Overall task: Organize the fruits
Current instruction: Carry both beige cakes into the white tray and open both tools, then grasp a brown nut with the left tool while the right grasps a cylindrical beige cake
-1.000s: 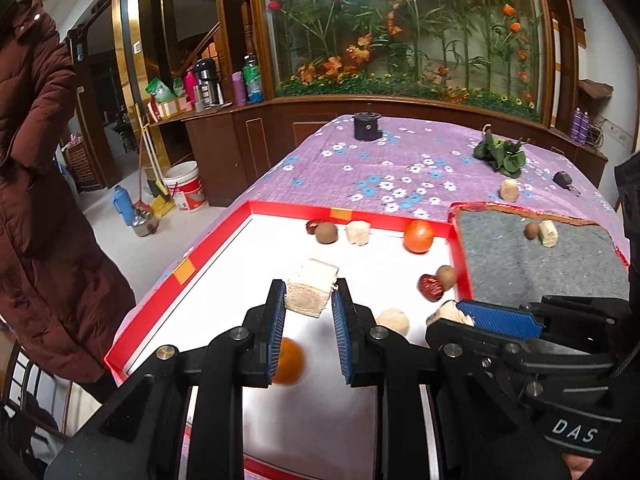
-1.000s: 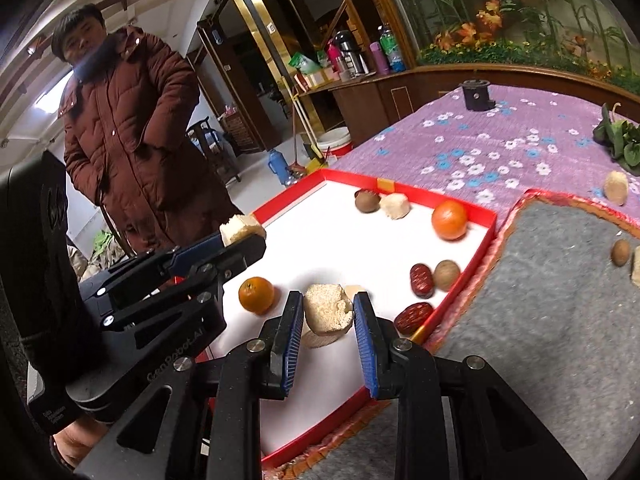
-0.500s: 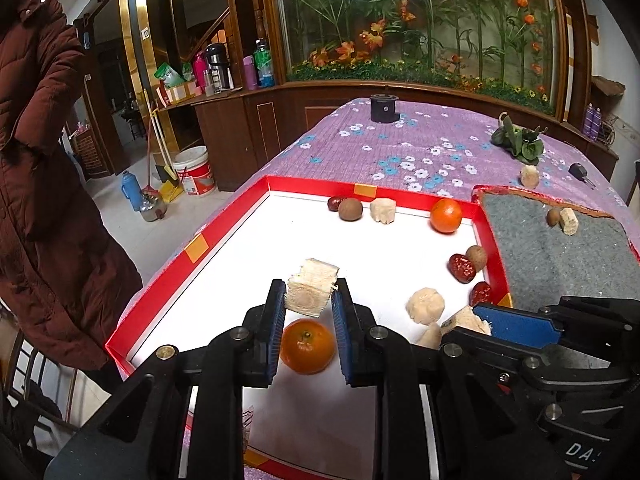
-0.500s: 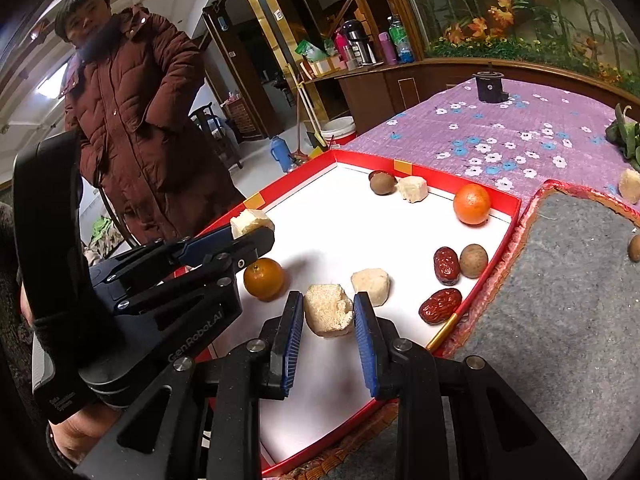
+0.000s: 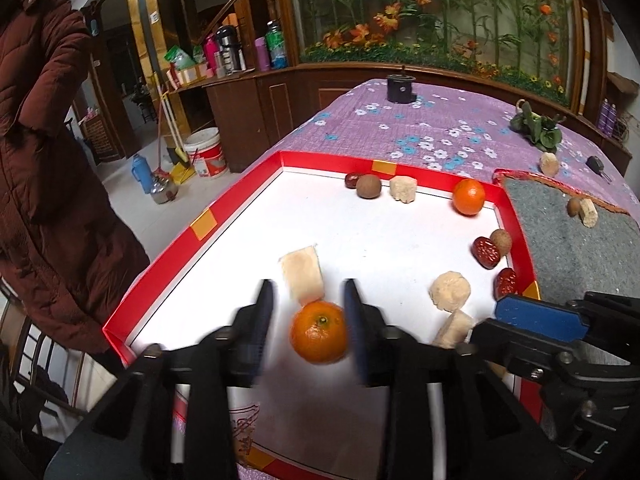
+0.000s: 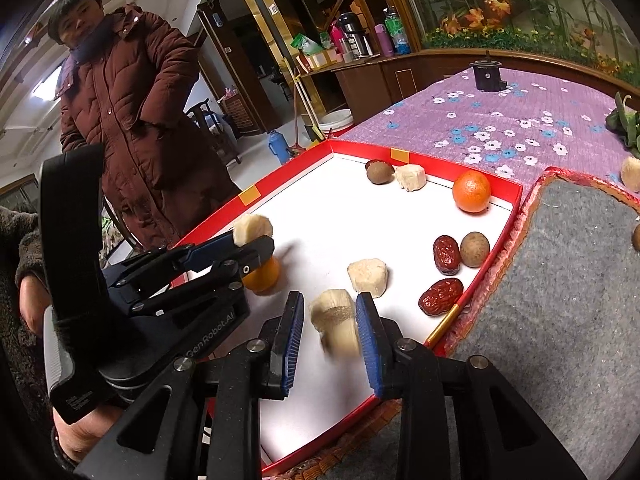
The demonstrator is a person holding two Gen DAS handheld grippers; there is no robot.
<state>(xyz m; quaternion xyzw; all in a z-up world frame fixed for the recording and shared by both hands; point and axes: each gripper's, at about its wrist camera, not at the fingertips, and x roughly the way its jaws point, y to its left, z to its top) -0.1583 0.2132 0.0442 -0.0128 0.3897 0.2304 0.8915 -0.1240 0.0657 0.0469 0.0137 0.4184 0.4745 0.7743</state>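
A red-rimmed white tray (image 5: 204, 229) holds several fruits. My left gripper (image 5: 309, 300) is open; a pale cut chunk (image 5: 302, 273) has left its jaws and sits just ahead of them, above an orange (image 5: 319, 331) in the tray. My right gripper (image 6: 329, 322) is open too; its pale chunk (image 6: 335, 320) is blurred between the parted jaws, over the tray's near right corner. Another pale chunk (image 6: 368, 277) lies just beyond. Red dates (image 6: 441, 295) and a brown fruit (image 6: 474, 249) lie by the right rim. A second orange (image 6: 471, 191) sits at the far right corner.
A grey felt mat (image 6: 560, 300) lies right of the tray, with a brown fruit and pale chunk (image 5: 588, 212) on it. A person in a brown coat (image 6: 132, 128) stands left of the table. A black pot (image 5: 401, 88) and greens (image 5: 536, 126) sit on the purple cloth.
Both grippers have opened and let go of their pale chunks. The left chunk has dropped beside the orange; the right chunk is falling between the jaws. Both grippers moved lower over the tray.
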